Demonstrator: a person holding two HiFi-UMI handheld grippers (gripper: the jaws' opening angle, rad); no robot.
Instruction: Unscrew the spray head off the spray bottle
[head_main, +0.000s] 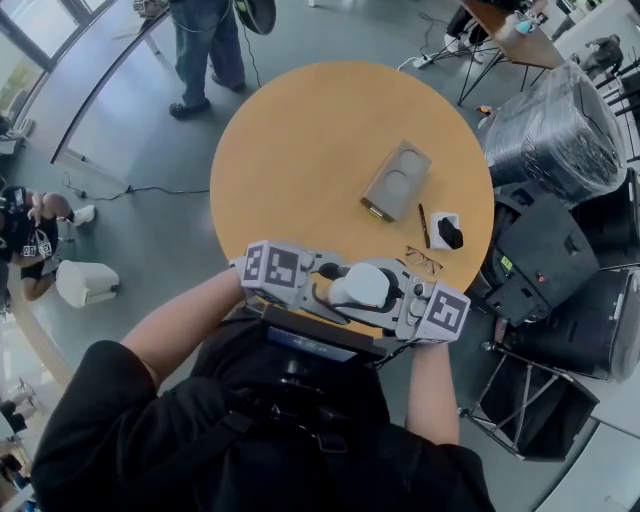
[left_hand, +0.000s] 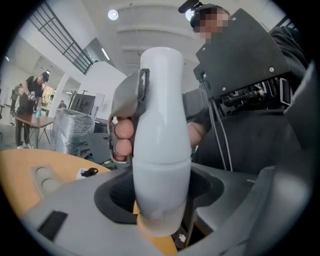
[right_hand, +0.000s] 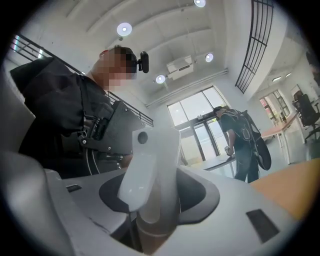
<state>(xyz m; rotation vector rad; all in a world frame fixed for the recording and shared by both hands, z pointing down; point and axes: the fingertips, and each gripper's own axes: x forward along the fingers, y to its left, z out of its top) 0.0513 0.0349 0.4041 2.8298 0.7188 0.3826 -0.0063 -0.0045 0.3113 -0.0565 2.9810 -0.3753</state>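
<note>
Item: spray bottle, smooth white plastic, rounded and waisted, being held roughly level before the chest by the near edge of the table, long axis running gripper to gripper. The left gripper is clamping the body. The right gripper, opposite, is gripping the spray head, angular, with a round nozzle hole; the twisting is probably falling to it.

Round wooden counter on a grey floor, with a plastic-wrapped bundle and black cases beside it. Tall glass doors admit daylight. Round lights dot the white ceiling.
</note>
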